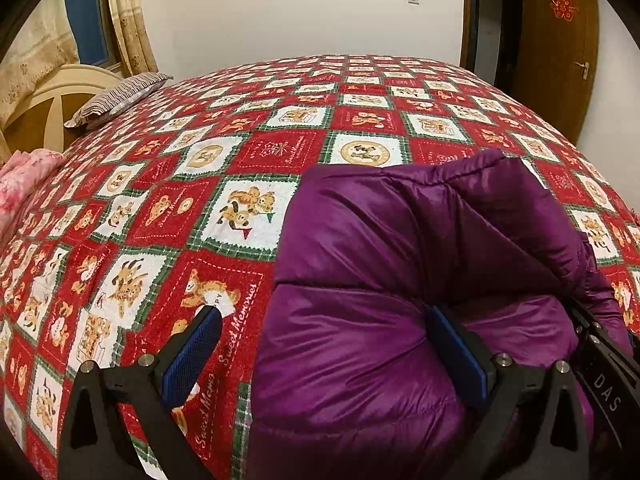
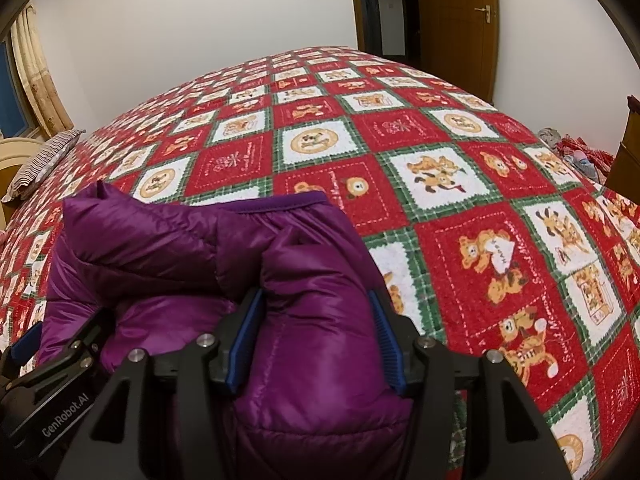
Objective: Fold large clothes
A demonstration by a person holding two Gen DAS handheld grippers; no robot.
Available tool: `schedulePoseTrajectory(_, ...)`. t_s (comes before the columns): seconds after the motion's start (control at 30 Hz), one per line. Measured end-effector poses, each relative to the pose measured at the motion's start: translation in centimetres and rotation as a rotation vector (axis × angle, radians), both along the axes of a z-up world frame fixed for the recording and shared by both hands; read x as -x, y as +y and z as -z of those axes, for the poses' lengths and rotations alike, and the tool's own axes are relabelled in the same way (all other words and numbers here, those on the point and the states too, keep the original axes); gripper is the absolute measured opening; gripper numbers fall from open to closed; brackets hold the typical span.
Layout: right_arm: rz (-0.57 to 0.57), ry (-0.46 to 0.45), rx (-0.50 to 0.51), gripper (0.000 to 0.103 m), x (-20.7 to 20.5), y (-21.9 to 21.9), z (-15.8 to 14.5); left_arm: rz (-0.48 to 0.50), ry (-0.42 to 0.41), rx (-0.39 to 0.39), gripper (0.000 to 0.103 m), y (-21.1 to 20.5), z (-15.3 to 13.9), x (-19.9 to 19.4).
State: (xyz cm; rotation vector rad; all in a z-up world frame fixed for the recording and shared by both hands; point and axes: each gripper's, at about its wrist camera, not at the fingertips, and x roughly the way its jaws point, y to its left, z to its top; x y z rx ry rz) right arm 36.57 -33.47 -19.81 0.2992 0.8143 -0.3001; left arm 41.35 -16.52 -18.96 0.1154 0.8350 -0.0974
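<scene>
Both grippers at the folded purple down jacket (image 1: 360, 264) on the bed, near edge.

Left gripper (image 1: 324, 344): jaws spread wide. Right pad sits against a puffy fold of the jacket, left pad is clear over the bedspread (image 1: 208, 168), nothing clamped, so released. Right gripper (image 2: 316, 332): jaws about half apart with a thick padded roll of the jacket filling the gap and both blue pads pressing its sides, so grasping the jacket. The two grippers sit close, each one's body visible at the edge of the other's view. Jacket lies bundled, collar end pointing away toward the middle of the bed. Striped pillow (image 1: 120, 98) at the headboard side, pink fabric (image 1: 24, 184) at the left edge, small heap of clothes (image 2: 576, 152) far right. Red, white and green teddy-bear bedspread; white wall, curtains (image 1: 128, 16), wooden door (image 2: 456, 28).
</scene>
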Motion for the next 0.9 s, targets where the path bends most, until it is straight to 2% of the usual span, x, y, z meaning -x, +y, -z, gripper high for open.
schedulePoseTrajectory(0.77,0.002,0.006,0.006,0.059,-0.3,0.0,0.1,0.000,0.003,-0.006,0.102,-0.3,0.3,-0.2)
schedulePoseTrajectory(0.83,0.003,0.007,0.003,0.059,-0.2,0.0,0.1,0.012,0.023,0.021,0.102,0.0,0.3,-0.4)
schedulePoseTrajectory(0.9,-0.002,0.001,-0.018,0.059,-0.1,-0.3,0.1,0.057,0.087,0.094,0.102,1.2,-0.2,-0.6)
